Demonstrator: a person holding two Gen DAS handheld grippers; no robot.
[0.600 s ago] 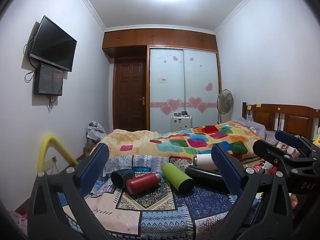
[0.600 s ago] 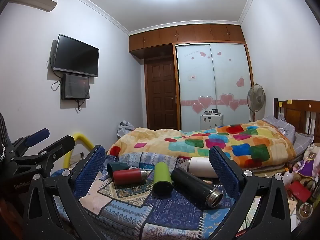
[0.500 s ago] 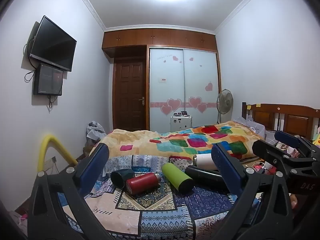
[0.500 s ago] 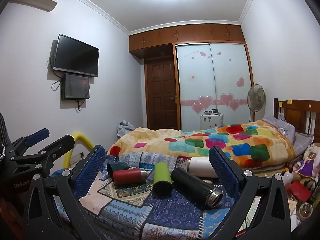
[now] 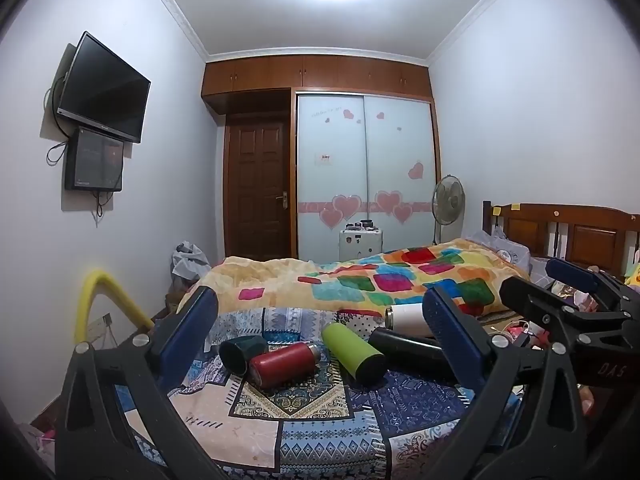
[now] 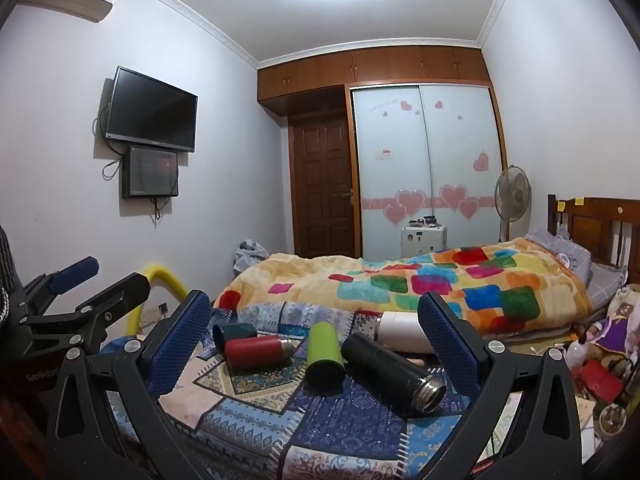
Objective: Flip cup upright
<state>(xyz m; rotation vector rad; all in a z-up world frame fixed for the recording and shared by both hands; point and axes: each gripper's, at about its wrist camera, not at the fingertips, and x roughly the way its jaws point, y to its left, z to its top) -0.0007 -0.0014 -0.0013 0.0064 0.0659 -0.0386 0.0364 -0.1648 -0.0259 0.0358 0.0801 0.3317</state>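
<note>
Nearest us, the left tool [image 5: 316, 328] and right tool [image 6: 314, 328] both stand wide, holding nothing, raised above the patterned cloth [image 6: 348, 436]. On that cloth five vessels lie on their sides: a dark green cup [image 5: 239, 354] at the left, touching a red flask [image 5: 284, 364]; then a lime green cup [image 5: 352, 354], a black flask [image 6: 390, 370] and, farthest, a white cup [image 6: 402, 330]. Behind them lies the bed with its coloured blanket [image 6: 420, 280]. We judge no cup is yet gripped. To do this well, we should pick one cup, straddle its body crosswise near the middle, close firmly, lift clear of its neighbours, then rotate it mouth-up.
</note>
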